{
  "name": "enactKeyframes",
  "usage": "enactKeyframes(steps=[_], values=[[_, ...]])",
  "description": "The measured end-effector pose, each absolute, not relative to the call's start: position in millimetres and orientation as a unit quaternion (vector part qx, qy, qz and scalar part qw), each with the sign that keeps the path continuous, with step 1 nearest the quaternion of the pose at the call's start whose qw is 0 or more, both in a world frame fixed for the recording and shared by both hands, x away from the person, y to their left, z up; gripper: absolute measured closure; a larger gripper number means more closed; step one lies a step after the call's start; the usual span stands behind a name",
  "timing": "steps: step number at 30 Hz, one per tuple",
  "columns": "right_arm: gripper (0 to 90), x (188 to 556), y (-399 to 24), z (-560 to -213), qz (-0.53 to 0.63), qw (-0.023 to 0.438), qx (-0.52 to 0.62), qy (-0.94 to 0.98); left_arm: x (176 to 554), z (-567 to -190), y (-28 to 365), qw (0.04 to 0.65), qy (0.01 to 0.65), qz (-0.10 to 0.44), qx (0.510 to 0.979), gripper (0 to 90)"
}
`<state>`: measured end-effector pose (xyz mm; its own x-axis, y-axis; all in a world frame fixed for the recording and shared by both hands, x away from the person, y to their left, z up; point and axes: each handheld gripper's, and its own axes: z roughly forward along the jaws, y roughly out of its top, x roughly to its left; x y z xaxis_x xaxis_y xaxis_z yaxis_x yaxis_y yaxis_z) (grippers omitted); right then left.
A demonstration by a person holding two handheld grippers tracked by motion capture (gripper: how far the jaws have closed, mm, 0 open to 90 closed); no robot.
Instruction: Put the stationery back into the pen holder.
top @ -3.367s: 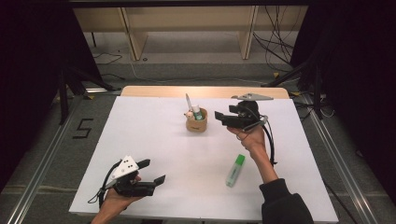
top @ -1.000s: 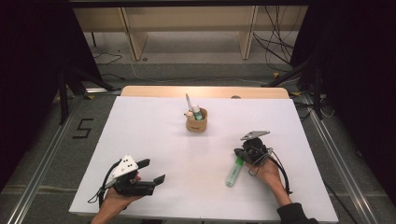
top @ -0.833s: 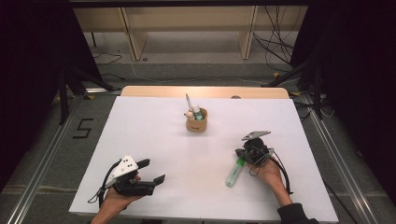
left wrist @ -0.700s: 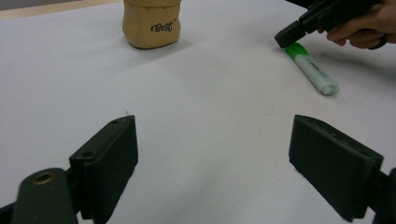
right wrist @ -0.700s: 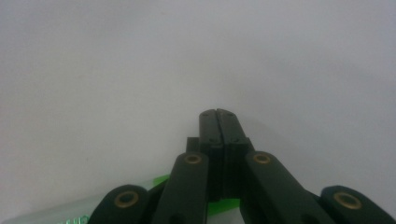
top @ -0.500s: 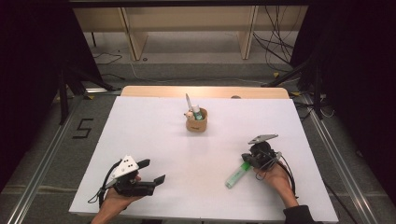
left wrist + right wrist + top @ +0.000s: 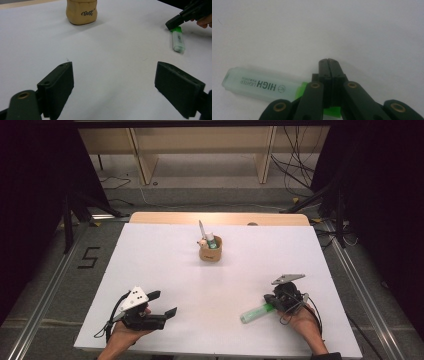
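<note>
Green and translucent, the highlighter [image 7: 258,312] lies flat on the white table [image 7: 165,265] near its front right edge, cap end towards the right gripper [image 7: 274,301]. That gripper's jaws are pressed together with nothing between them, tips resting on or just above the green cap [image 7: 332,111] (which of the two I cannot tell). To pick the pen up cleanly, I judge it best to spread the jaws first, straddle the flattened barrel across its narrow width near the middle, and close squarely, since smooth plastic may skid or pivot under a corner grip. The barrel is frosted, with black lettering. Farther back stands a tan, soft-looking pen holder [image 7: 210,251], rounded, already holding a few pens. The left gripper [image 7: 165,304] rests near the front left, jaws wide and empty.
</note>
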<state>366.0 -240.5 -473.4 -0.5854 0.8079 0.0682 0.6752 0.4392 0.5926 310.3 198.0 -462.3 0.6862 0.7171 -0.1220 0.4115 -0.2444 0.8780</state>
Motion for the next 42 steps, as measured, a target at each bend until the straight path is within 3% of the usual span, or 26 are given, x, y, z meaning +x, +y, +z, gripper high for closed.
enactKeyframes(steps=[7,11,14,20,25,33,42], values=[[89.7,360.7,-245.4,-469.8,0.311,0.136,0.443,0.830,310.2,-463.2,193.7,0.494,0.361,0.147,0.777,15.3],[84.6,356.6,-249.4,-460.0,0.349,0.152,0.445,0.811,310.9,-461.7,188.2,0.493,0.354,0.138,0.783,15.3],[75.7,352.2,-251.0,-454.4,0.384,0.155,0.443,0.796,312.1,-459.5,181.8,0.493,0.348,0.124,0.788,15.3],[48.0,341.8,-248.1,-445.6,0.417,0.173,0.444,0.774,315.5,-456.7,160.9,0.490,0.330,0.107,0.800,15.3],[37.8,335.1,-248.2,-441.3,0.432,0.182,0.447,0.762,320.0,-454.7,135.7,0.474,0.307,0.102,0.819,15.3],[30.0,326.3,-248.7,-441.2,0.445,0.174,0.441,0.759,325.8,-454.1,109.3,0.455,0.287,0.096,0.837,15.3],[28.1,316.5,-249.0,-440.0,0.462,0.180,0.438,0.750,332.2,-454.8,88.3,0.443,0.270,0.093,0.850,15.3]])
